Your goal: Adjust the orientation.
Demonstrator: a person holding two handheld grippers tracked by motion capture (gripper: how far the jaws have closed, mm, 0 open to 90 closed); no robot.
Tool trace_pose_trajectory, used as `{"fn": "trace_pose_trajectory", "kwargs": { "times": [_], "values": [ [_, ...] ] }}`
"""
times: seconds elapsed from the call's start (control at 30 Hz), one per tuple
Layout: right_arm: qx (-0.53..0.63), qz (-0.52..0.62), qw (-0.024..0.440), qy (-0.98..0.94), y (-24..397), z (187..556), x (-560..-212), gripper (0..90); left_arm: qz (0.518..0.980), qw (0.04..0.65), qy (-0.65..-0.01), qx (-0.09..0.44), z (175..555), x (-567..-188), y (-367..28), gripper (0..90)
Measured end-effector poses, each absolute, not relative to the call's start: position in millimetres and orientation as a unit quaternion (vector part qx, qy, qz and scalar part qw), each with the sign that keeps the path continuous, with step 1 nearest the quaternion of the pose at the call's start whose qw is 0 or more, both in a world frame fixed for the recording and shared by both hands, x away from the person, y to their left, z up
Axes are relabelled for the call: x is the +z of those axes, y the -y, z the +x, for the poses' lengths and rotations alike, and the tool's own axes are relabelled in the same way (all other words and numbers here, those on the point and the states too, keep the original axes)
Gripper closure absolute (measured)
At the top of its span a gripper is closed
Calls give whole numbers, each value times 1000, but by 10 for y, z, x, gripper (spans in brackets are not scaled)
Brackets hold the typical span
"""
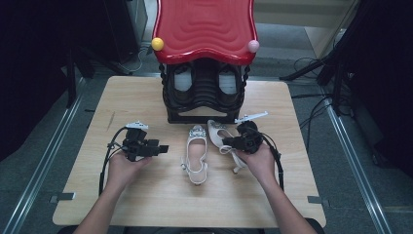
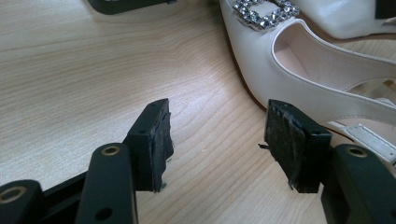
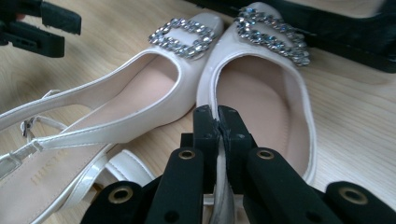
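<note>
Two white slingback shoes with crystal buckles lie on the wooden table (image 1: pixel 146 195), toes toward the rack. My right gripper (image 1: pixel 226 143) (image 3: pixel 218 123) is shut on the side rim of the right shoe (image 1: pixel 217 130) (image 3: pixel 261 93), which is thin between its pads. The left shoe (image 1: pixel 196 151) (image 3: pixel 140 93) lies flat beside it, the two toes nearly touching. My left gripper (image 1: pixel 163 148) (image 2: pixel 217 135) is held just left of the left shoe (image 2: pixel 261 51), its jaws open over bare wood with nothing between them.
A black shoe rack (image 1: pixel 204 97) with a red wavy top (image 1: pixel 204 27) stands at the table's far edge, with dark shoes inside. A yellow ball (image 1: pixel 157 44) and a pink ball (image 1: pixel 253 46) sit at the top's corners. Bare wood lies left and near.
</note>
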State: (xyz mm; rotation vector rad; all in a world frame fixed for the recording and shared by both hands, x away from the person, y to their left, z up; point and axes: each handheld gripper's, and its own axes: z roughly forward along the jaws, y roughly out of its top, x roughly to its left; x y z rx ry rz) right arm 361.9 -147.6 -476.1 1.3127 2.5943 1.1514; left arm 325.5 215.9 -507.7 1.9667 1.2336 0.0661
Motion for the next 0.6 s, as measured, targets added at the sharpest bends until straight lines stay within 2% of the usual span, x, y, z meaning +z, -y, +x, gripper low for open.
{"fn": "trace_pose_trajectory", "kwargs": {
  "times": [0.3, 0.6],
  "values": [
    [345, 400, -1, -849, 1221, 3616, -4913, 883, 775, 401, -487, 28, 3233, -5077, -2167, 411],
    [340, 386, 8, -858, 1176, 3555, -4919, 864, 777, 411, -477, 26, 3208, -5072, -2099, 430]
  ]
}}
